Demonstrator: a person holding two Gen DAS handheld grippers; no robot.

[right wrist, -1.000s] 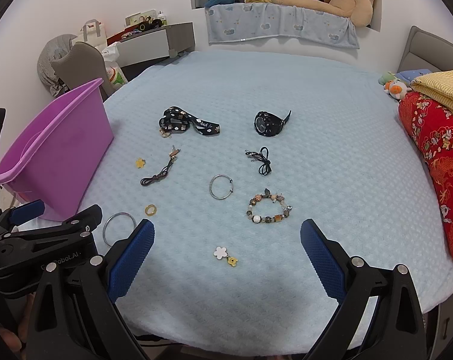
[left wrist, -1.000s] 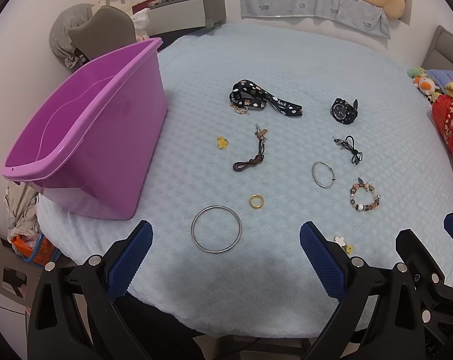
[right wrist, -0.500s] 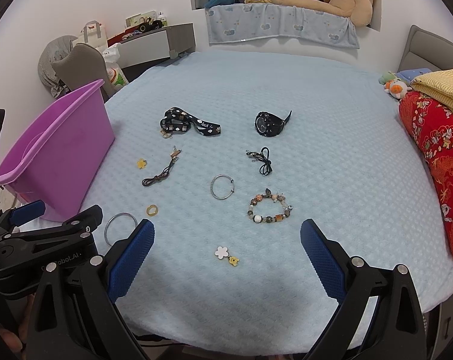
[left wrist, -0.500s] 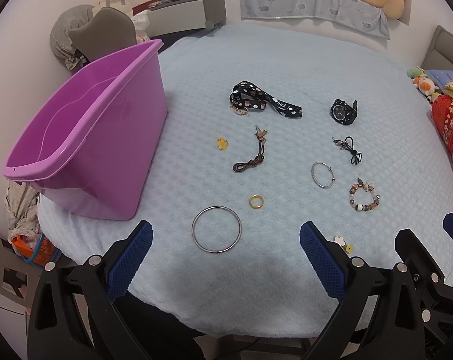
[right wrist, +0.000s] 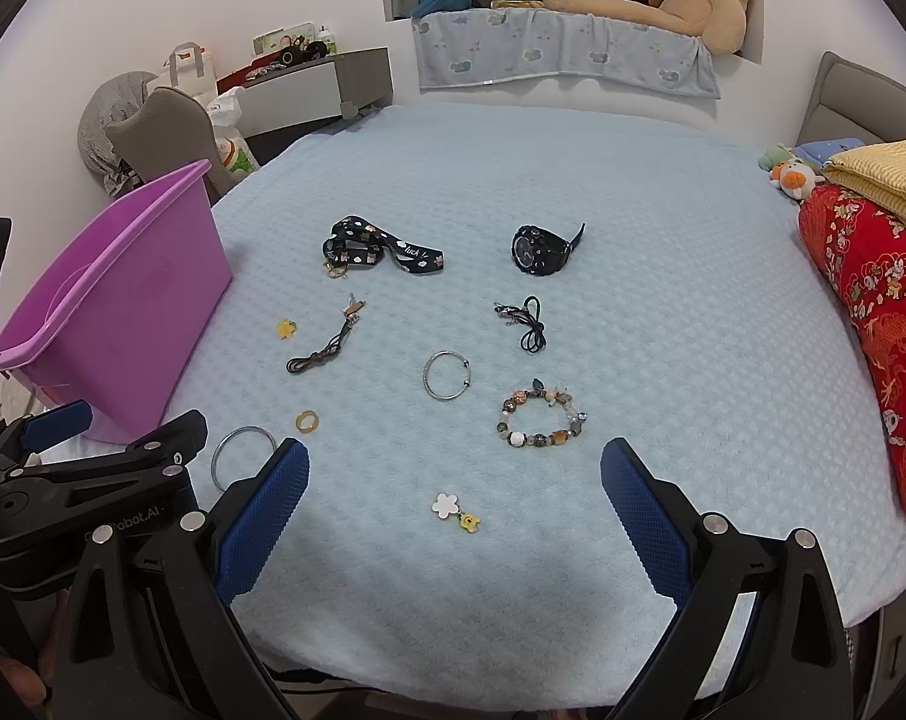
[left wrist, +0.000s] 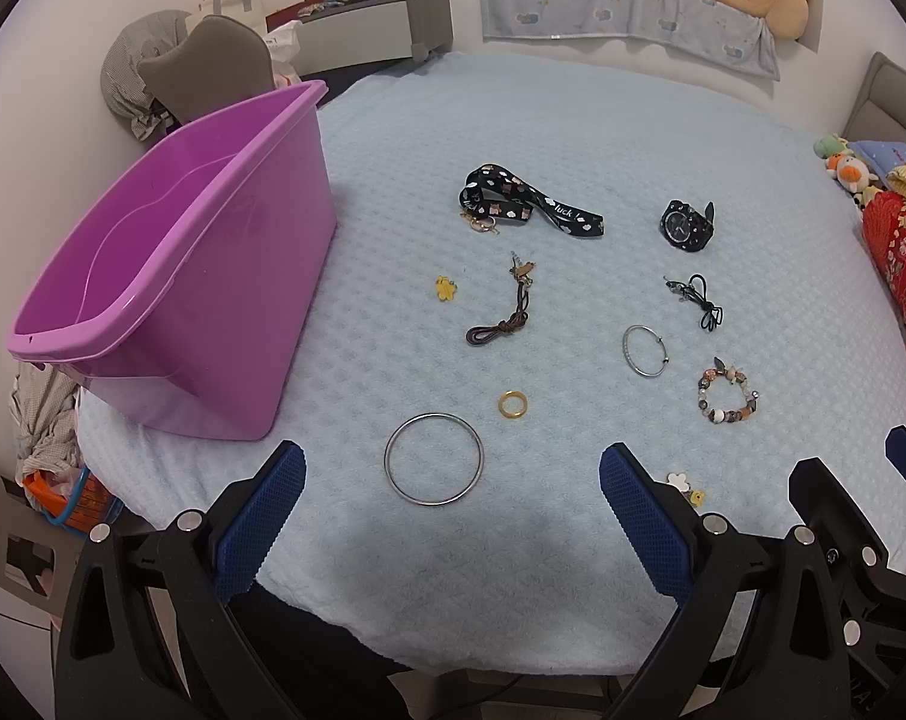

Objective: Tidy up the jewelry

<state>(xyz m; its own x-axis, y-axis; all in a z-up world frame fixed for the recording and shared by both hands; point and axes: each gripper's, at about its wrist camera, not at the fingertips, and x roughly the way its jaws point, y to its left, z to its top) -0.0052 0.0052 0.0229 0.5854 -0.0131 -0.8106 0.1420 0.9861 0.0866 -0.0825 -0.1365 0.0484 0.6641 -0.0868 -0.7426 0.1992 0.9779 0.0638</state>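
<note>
Blue blanket (left wrist: 573,120), "luck!" lanyard (left wrist: 528,204)

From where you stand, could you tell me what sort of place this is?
Most likely a bedroom: the jewelry lies on a blue bedspread, folded quilts are stacked beside it, and a teddy bear rests on the sill.

Left hand-held gripper (left wrist: 452,510): black plastic frame, two angled fingers (left wrist: 261,516) faced with blue diamond-textured pads, silver screws at the joints. Right hand-held gripper (right wrist: 453,510): same build, black with blue ribbed pads. Pale lettering on the left unit's body, seen from the right wrist view, partly readable as "obot.AI"
</note>
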